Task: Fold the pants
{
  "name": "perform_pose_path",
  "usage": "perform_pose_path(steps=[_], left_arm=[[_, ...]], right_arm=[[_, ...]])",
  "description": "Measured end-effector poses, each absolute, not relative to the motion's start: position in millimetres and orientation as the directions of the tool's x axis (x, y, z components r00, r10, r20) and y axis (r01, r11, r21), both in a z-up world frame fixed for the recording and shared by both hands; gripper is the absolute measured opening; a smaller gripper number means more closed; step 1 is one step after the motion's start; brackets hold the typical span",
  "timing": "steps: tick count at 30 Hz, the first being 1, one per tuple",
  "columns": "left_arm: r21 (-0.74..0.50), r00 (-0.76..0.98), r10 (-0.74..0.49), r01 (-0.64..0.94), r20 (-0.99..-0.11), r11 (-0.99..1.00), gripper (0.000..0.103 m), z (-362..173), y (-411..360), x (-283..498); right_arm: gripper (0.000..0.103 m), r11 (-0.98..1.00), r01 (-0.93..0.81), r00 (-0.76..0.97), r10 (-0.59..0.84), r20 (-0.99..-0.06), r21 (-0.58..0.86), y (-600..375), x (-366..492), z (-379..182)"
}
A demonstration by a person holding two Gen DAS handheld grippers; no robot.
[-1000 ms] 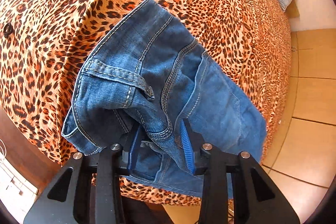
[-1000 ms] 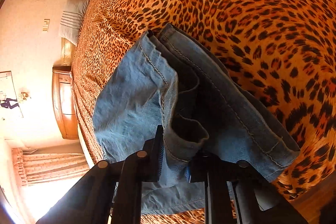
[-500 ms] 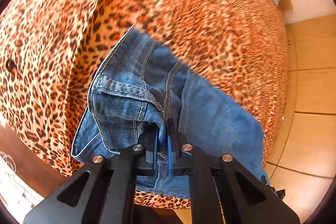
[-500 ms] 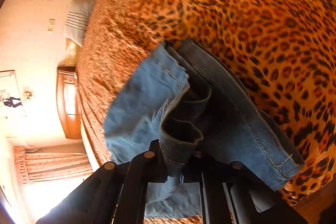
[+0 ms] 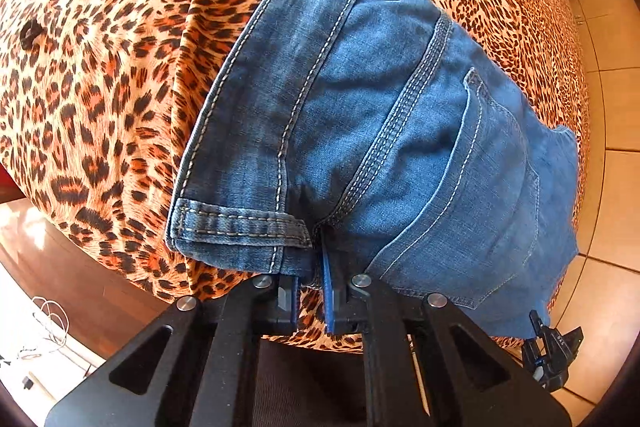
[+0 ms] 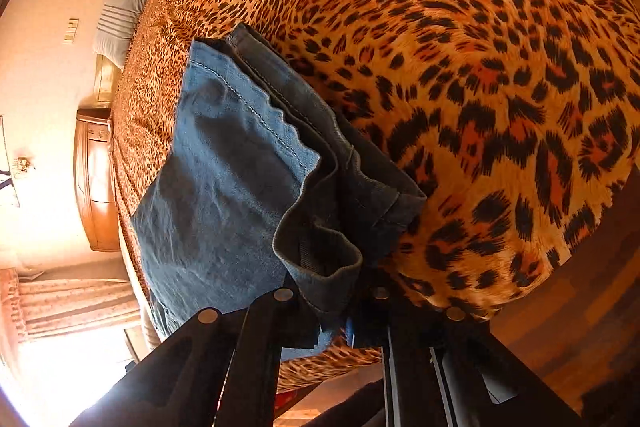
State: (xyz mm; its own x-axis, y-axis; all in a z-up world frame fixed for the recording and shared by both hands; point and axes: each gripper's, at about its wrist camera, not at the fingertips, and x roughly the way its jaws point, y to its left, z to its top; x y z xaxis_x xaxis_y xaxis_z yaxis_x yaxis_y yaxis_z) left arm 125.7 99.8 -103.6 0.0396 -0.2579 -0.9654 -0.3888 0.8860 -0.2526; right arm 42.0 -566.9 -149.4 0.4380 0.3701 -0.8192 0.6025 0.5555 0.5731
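Left wrist: folded blue jeans point(image 5: 380, 131)

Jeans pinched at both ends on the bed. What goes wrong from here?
1. The left hand-held gripper bites only the waistband edge of the jeans; a tug may slip it out.
2. At the right hand-held gripper the leg hems lie stepped and rippled, so the fold may set crooked.
3. The jeans lie at the edge of the leopard bedspread and might slide off if released.
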Motion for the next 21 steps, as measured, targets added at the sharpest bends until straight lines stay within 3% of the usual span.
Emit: perform_pose_path(steps=[3,5,9,11,13,20,21], left_arm=[[-0.284,0.024,-0.294,-0.349,-0.955,0.893,0.013,-92,105,123],[-0.339,0.043,-0.342,-0.301,-0.939,0.892,0.022,-74,114,114],[-0.347,0.083,-0.337,-0.214,-0.938,0.913,0.025,-37,132,112],[-0.299,0.133,-0.275,-0.228,-0.952,0.927,0.040,-27,143,134],[-0.313,0.172,-0.274,-0.269,-0.946,0.911,0.066,-28,150,164],[-0.337,0.040,-0.362,-0.471,-0.931,0.815,0.065,-96,151,241],[-0.334,0.035,-0.361,-0.471,-0.932,0.816,0.050,-97,146,242]], right_arm=[[0.018,0.595,0.603,0.404,0.347,-0.846,0.532,-570,52,-138],[0.030,0.605,0.614,0.422,0.290,-0.859,0.506,-585,53,-119],[0.055,0.650,0.601,0.488,0.163,-0.857,0.466,-614,62,-78],[0.058,0.681,0.563,0.501,0.169,-0.849,0.468,-616,85,-70],[0.063,0.715,0.521,0.489,0.197,-0.850,0.465,-610,116,-72],[0.063,0.851,0.414,0.375,0.162,-0.913,0.322,-566,203,-103],[0.053,0.882,0.380,0.346,0.142,-0.928,0.277,-558,210,-105]])
